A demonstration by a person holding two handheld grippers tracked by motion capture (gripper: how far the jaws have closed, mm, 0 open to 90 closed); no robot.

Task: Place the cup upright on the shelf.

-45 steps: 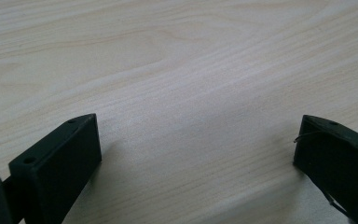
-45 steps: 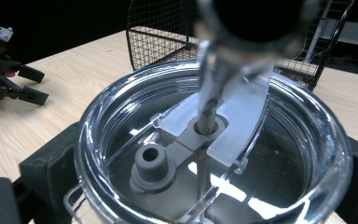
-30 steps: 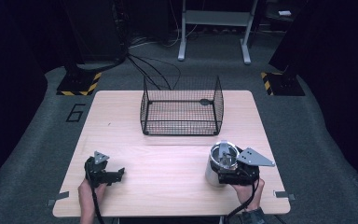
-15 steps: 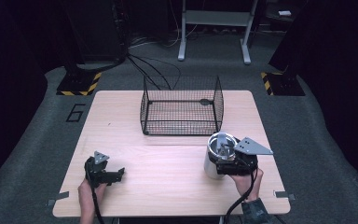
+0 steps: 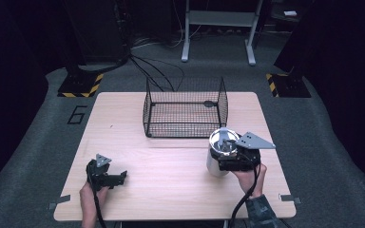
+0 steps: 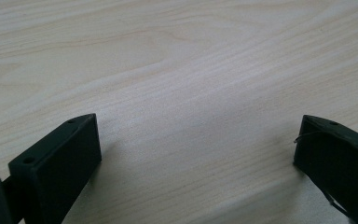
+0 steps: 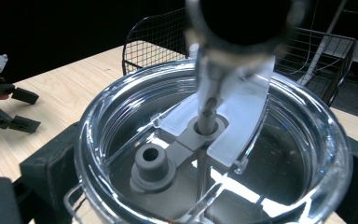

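The tumbler point(image 5: 220, 154), clamped by the right gripper point(image 5: 233, 159), has been carried from the bench's point(image 5: 171, 175) right edge toward the wire basket point(image 5: 185, 107), probably lifted. Drop-in seems next. Left gripper point(image 5: 105, 175) rests wide open, near-left corner.

Left gripper point(image 5: 105, 175) rests low with jaws spread wide; right gripper point(image 5: 236, 159) has jaws clamped, wrist raised

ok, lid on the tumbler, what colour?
Clear, see-through lid with a grey slider piece; best seen in the right gripper view. The tumbler body is silver.
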